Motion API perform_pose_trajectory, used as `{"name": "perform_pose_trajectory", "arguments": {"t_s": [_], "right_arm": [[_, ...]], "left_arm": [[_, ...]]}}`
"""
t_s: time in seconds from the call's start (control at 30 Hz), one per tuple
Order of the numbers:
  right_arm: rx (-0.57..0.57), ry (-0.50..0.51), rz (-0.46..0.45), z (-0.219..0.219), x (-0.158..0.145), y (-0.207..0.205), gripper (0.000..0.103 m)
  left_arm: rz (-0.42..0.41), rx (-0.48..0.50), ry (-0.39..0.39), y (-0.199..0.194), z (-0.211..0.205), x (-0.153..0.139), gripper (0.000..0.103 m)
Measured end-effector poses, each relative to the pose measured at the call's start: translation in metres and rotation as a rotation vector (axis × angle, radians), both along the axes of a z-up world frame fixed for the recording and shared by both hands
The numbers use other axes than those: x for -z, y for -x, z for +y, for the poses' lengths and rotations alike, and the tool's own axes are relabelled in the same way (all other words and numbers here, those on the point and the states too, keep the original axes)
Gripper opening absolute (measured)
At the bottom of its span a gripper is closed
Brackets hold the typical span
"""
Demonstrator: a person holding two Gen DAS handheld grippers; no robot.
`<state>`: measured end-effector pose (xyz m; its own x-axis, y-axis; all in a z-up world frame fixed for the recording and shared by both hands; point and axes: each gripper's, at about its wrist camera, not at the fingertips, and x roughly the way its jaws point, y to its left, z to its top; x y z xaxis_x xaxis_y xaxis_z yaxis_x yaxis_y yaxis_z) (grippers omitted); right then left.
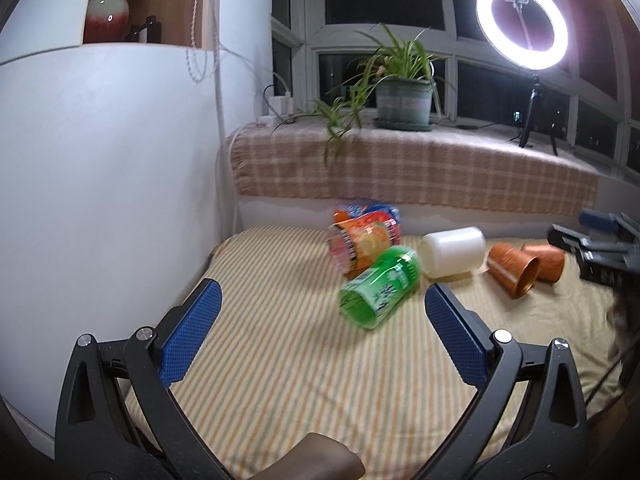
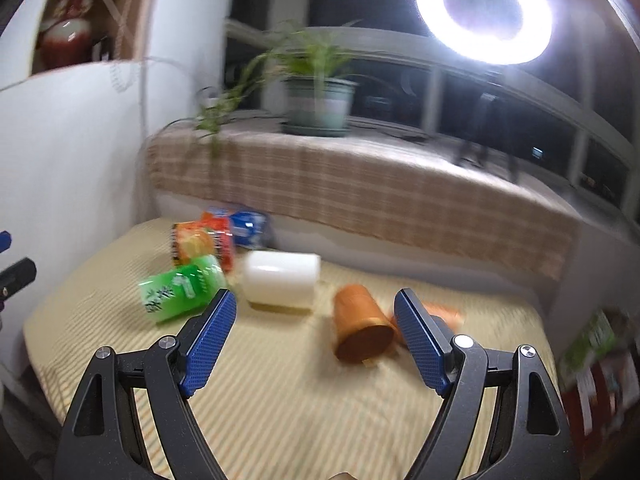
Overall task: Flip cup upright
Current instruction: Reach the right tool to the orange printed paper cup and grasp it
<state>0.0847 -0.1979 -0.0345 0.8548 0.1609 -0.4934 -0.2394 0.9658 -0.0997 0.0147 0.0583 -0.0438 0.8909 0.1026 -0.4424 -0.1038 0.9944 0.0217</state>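
Observation:
Several cups lie on their sides on the striped cloth: a green cup, an orange printed cup, a blue cup behind it, a white cup and two copper cups. My left gripper is open and empty, just short of the green cup. In the right wrist view my right gripper is open and empty, with a copper cup lying between and just beyond its fingers; the white cup and green cup lie to the left. The right gripper also shows in the left wrist view.
A white wall bounds the left side. A checked-cloth ledge behind carries a potted plant and a ring light. Packaged goods stand at the right edge.

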Motion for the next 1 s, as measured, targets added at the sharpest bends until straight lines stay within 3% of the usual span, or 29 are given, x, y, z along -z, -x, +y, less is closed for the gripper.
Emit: {"name": "perform_pose_trajectory", "arguments": {"t_s": [0.13, 0.5, 1.0], "right_arm": [[-0.151, 0.063, 0.011, 0.024, -0.001, -0.031, 0.081], [-0.598, 0.378, 0.075, 0.113, 0.012, -0.1, 0.081], [-0.839, 0.687, 0.212, 0.197, 0.055, -0.166, 0.081]], "left_arm": [[0.024, -0.024, -0.001, -0.003, 0.013, 0.008, 0.103], [0.086, -0.01, 0.013, -0.007, 0.026, 0.031, 0.103], [0.123, -0.032, 0.074, -0.021, 0.056, 0.05, 0.103]]}}
